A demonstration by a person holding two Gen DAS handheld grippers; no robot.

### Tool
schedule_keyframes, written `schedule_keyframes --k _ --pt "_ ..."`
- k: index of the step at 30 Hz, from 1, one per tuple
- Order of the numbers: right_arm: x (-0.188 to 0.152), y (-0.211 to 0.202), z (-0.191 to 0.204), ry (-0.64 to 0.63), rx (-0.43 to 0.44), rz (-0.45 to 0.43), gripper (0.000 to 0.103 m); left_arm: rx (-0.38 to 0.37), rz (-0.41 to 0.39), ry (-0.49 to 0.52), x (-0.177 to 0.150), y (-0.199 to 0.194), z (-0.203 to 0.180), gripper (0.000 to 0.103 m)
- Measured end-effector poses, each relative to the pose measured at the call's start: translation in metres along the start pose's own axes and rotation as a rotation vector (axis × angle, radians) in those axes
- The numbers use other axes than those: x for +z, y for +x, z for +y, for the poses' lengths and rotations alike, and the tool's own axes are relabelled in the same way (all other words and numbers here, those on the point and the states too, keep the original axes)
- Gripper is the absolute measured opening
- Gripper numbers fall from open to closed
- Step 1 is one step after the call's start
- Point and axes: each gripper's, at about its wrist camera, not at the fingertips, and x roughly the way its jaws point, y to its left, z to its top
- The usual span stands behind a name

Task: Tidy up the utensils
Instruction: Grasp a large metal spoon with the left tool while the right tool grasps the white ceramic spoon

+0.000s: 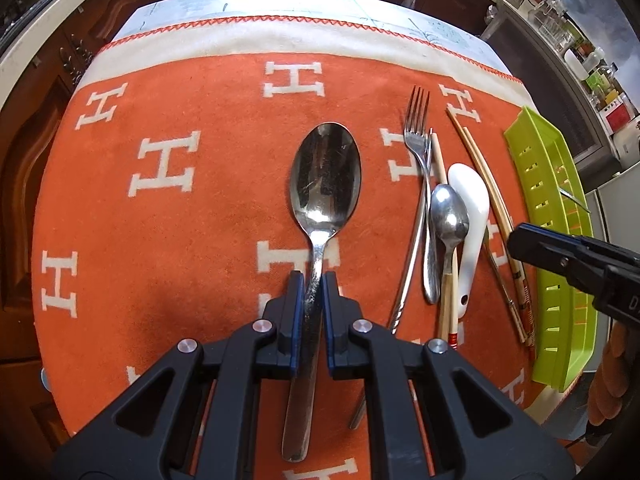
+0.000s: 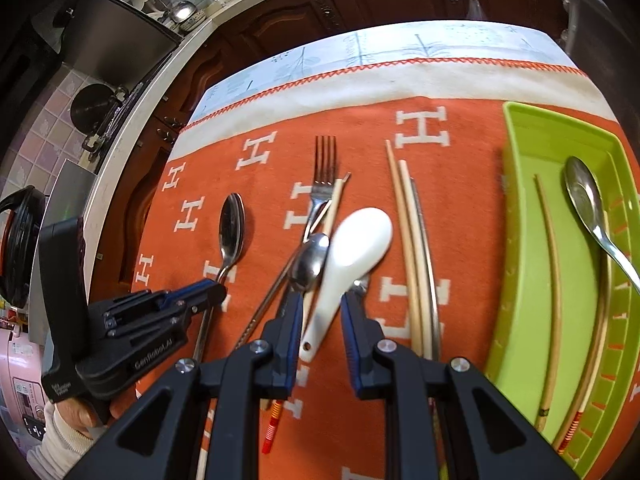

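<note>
My left gripper (image 1: pixel 311 280) is clamped on the handle of a big steel spoon (image 1: pixel 325 176), bowl pointing far, over the orange cloth (image 1: pixel 180 240). Right of it lie a fork (image 1: pixel 418 140), a small spoon (image 1: pixel 448 216), a white ceramic spoon (image 1: pixel 472 208) and loose chopsticks (image 1: pixel 488 184) (a messy pile). My right gripper (image 2: pixel 320 300) hovers partly open over the white spoon's handle, pads either side, not pressing. Far right, the green tray (image 2: pixel 516 240) holds another spoon (image 2: pixel 588 204) and chopsticks (image 2: pixel 554 264).
</note>
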Motion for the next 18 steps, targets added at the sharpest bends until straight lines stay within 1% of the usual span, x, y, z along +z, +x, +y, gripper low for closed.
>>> schedule_keyframes --k 9,11,15,18 --pt "0.006 0.004 0.005 -0.009 0.004 0.010 0.019 -0.052 0.002 -0.032 0.016 0.003 0.012 0.007" --pt "0.006 0.002 0.005 -0.011 0.006 0.007 0.019 -0.058 -0.003 -0.025 0.025 0.006 0.013 0.008" --pt "0.007 -0.001 0.001 -0.007 0.012 -0.003 0.019 -0.050 -0.035 0.009 0.041 0.010 0.011 0.013" --pt "0.006 -0.004 -0.002 -0.007 0.006 -0.009 0.019 -0.040 -0.064 0.038 0.051 0.014 0.008 0.014"
